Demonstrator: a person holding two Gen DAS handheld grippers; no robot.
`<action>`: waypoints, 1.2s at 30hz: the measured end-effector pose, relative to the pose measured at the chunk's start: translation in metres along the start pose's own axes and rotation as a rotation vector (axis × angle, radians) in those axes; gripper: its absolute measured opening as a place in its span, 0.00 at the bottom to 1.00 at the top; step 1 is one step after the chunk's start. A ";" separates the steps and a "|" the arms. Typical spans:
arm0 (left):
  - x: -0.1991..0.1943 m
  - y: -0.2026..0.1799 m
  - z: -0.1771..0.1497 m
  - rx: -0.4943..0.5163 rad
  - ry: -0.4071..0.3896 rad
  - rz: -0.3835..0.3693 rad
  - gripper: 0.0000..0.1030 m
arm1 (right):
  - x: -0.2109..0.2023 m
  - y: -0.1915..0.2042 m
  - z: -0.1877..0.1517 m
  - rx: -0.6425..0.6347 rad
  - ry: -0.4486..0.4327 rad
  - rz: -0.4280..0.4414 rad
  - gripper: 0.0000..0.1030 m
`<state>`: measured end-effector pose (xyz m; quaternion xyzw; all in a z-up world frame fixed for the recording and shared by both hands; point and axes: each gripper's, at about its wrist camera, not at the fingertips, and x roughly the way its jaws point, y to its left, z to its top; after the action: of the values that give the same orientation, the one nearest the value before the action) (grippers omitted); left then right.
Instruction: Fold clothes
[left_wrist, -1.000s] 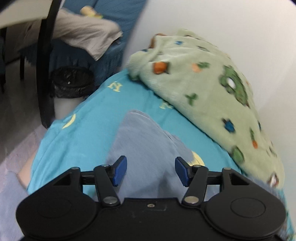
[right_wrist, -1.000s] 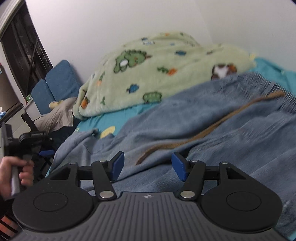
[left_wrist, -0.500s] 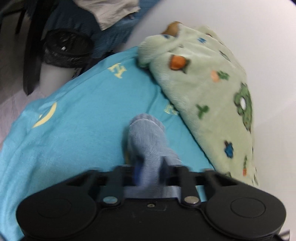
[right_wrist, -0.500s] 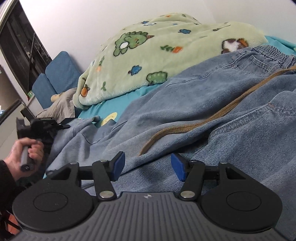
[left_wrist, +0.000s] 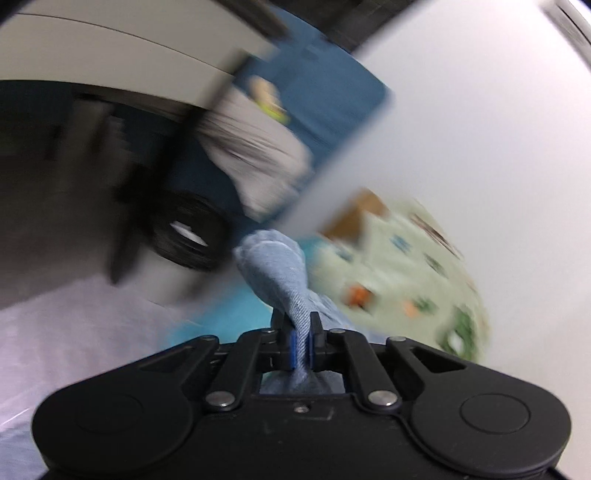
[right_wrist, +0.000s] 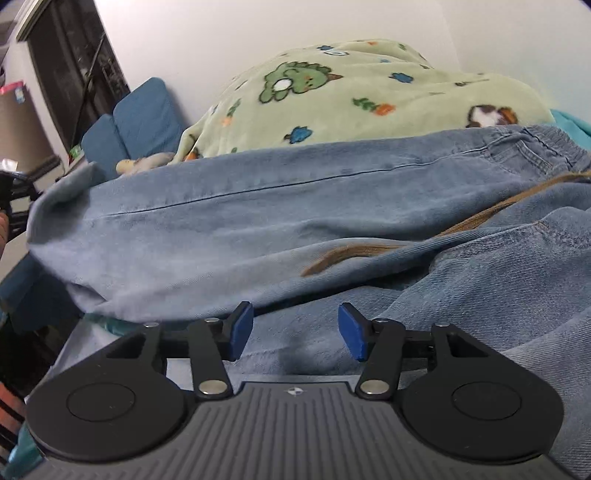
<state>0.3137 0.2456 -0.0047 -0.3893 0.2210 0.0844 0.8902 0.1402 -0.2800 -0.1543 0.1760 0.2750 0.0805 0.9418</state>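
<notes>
Bed with turquoise sheet (right_wrist: 570, 120); pale blue jeans (right_wrist: 258, 221) spread across the near part, green cartoon-print blanket (right_wrist: 351, 99) heaped at the far side.

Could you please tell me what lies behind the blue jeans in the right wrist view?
Behind the jeans a green cartoon-print blanket is heaped against the white wall. Its lower part, and the bed there, is hidden by denim.

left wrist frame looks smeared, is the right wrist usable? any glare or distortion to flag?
Left wrist view: heavy motion blur across the background; only the left gripper and the denim pinched in it stay sharp. Right wrist view: mostly crisp, jeans seams readable, slight softness at the left edge, right gripper closing with its pads not pressing cloth. Both: strong fisheye bending at the edges, soft even light, no glare.
</notes>
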 end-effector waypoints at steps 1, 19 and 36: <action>0.001 0.017 0.002 -0.035 -0.001 0.033 0.05 | 0.000 0.001 0.000 -0.009 0.001 -0.001 0.53; 0.004 0.179 -0.030 -0.331 0.209 0.075 0.22 | 0.020 0.004 -0.008 -0.066 0.044 -0.030 0.52; -0.125 0.243 -0.081 -0.408 0.498 0.073 0.58 | -0.101 -0.009 0.033 0.002 -0.136 -0.143 0.53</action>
<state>0.0980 0.3551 -0.1553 -0.5603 0.4243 0.0610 0.7087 0.0743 -0.3230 -0.0826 0.1620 0.2226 0.0006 0.9614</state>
